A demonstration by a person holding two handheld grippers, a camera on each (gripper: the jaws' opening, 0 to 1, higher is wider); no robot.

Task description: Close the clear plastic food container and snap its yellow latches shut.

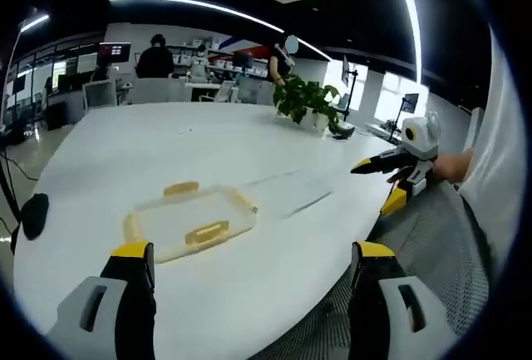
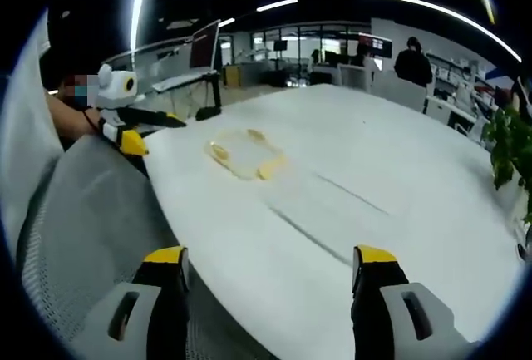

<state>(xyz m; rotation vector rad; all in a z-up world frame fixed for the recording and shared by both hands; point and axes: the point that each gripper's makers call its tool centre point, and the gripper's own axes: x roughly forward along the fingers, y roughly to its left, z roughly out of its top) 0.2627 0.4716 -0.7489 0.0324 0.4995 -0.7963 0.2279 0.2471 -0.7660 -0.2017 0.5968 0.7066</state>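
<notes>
A: Report the position and contents of the clear plastic food container [image 1: 189, 222].

B: It lies flat on the white worktop [image 1: 274, 152], just ahead of the left tool [image 1: 249, 262] and toward that tool's left jaw. Nothing can be seen through its clear walls. In the right gripper view the container [image 2: 243, 154] sits far out on the worktop, left of centre and well apart from the right tool [image 2: 271, 265].

A: Orientation and long axis?

B: In the left gripper view the long axis runs left to right, with the right end slightly farther away. One yellow latch [image 1: 207, 232] is on the near long side, and a second yellow latch [image 1: 180, 188] is on the far long side. Whether the latches are snapped down cannot be determined.

A: State of the tools?

B: Left tool: jaws wide apart, holding nothing. Right tool: jaws wide apart, holding nothing. Both hang over the near edge of the worktop. A potted plant [image 1: 306, 101] stands at the far right of the worktop.
</notes>
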